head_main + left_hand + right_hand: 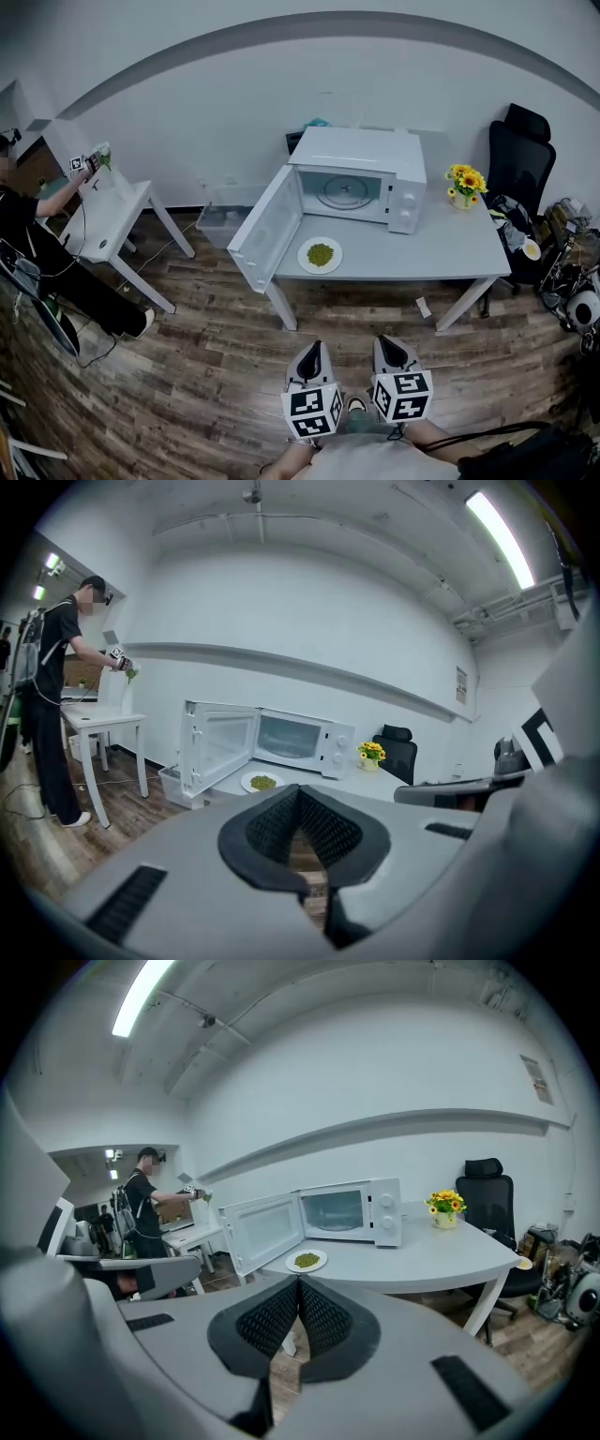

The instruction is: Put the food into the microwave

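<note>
I stand well back from a grey counter (450,246) on a wood floor, holding a tool low in each hand. My left hand-held gripper (300,803) has its jaws pressed together with nothing between them. My right hand-held gripper (299,1290) is the same, closed and empty. On the counter sits a white microwave (370,173), its door (267,228) swung wide open to the left. The glass turntable (349,190) inside is bare. The food (320,253), a small green heap, lies on a white plate (307,262) on the counter just in front of the microwave's opening, beside the open door. A vase of yellow flowers (465,184) stands to the right of the microwave. Off to the left, another person (23,220) works at a small white table (117,211). I judge the task has not begun and this is the approach. Next I would need to step up to the counter, open one pair of jaws, take the plate by its rim, keep it level, and slide it onto the turntable clear of the door.
</note>
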`<action>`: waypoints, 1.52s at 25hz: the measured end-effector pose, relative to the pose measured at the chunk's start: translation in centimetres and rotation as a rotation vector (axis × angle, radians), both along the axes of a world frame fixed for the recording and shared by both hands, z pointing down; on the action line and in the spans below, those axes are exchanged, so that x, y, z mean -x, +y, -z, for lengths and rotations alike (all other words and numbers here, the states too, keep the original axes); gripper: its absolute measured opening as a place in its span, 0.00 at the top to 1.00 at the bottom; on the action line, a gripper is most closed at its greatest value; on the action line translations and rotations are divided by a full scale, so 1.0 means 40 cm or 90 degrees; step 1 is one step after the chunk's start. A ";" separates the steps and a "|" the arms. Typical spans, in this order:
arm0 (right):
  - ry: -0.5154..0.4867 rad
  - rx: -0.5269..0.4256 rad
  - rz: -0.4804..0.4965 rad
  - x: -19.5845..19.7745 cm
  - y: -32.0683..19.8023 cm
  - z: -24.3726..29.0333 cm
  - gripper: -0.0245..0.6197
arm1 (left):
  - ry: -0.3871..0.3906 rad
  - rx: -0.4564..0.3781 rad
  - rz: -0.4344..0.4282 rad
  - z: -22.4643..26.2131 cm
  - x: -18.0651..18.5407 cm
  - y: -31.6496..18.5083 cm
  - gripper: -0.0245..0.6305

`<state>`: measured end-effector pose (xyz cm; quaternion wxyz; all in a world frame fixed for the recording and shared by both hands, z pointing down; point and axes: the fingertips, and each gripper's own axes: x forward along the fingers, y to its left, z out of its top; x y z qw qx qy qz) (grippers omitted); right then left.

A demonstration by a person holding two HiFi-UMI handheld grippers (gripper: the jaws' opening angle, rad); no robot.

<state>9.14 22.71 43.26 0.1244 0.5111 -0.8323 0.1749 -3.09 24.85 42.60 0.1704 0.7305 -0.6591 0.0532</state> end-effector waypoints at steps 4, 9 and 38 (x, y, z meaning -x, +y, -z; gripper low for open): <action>-0.001 0.006 0.016 -0.004 -0.054 -0.005 0.94 | -0.004 0.007 0.017 -0.003 -0.001 -0.046 0.96; -0.009 0.003 0.039 0.009 -0.120 0.003 0.94 | -0.008 0.011 0.043 -0.001 0.010 -0.095 0.96; -0.006 0.024 0.098 -0.008 -0.310 -0.033 0.94 | -0.005 0.042 0.114 -0.044 0.007 -0.247 0.96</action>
